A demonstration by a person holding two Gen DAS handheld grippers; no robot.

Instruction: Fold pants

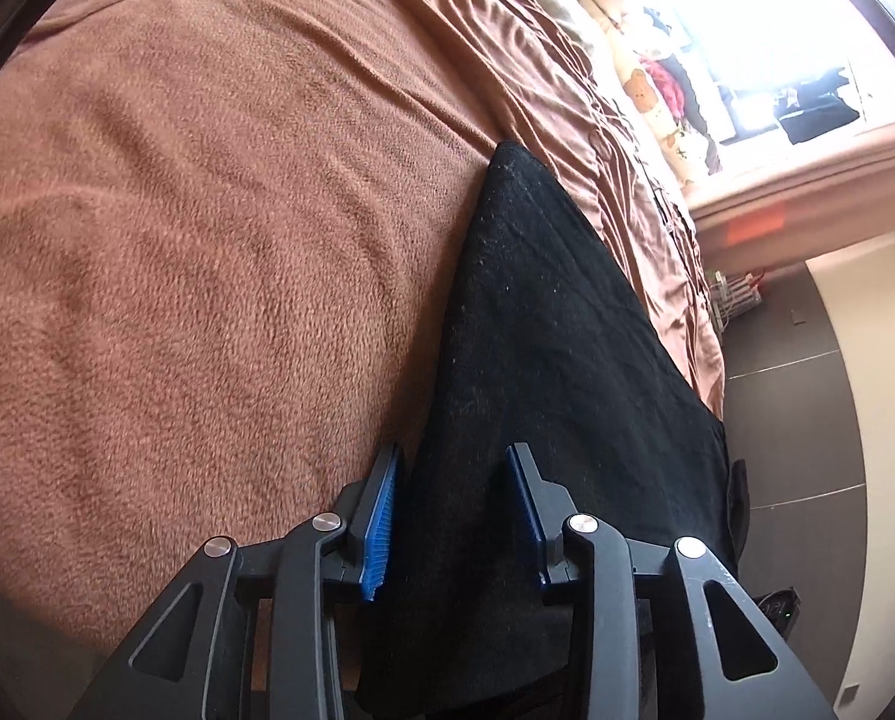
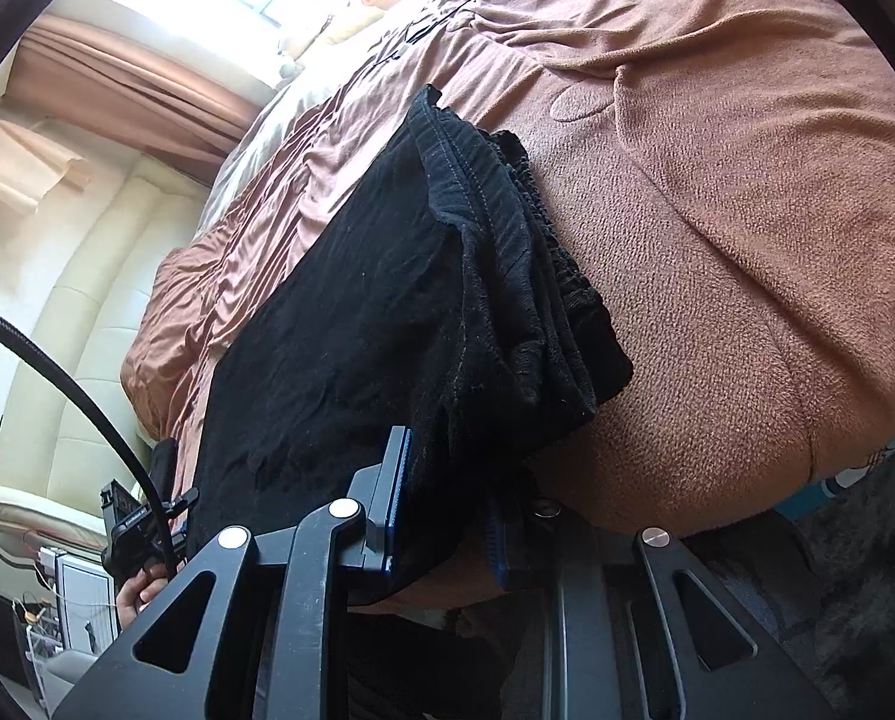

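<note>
Pants (image 1: 543, 360) of black cloth are laid flat on the brown fleece blanket (image 1: 207, 240) near the bed's edge, already doubled over — in the right wrist view the gathered waistband (image 2: 525, 252) is seen stacked at the far end. The step in hand is judged to be the setting-down of a fold, so the cloth is best let go only once it lies flat, with both edges lined up before either claw is drawn back. The left gripper (image 1: 456, 516) is held with its blue pads (image 1: 381, 516) apart, the near end of the cloth between them but not pinched; it is pointed downward and forward along the garment. The right gripper (image 2: 447, 510) is seen clamped on the near corner of the pants — the fabric is draped over one finger. It is tilted downward too, low over the blanket. A hand (image 2: 138, 591) is glimpsed at the lower left of that view.
</note>
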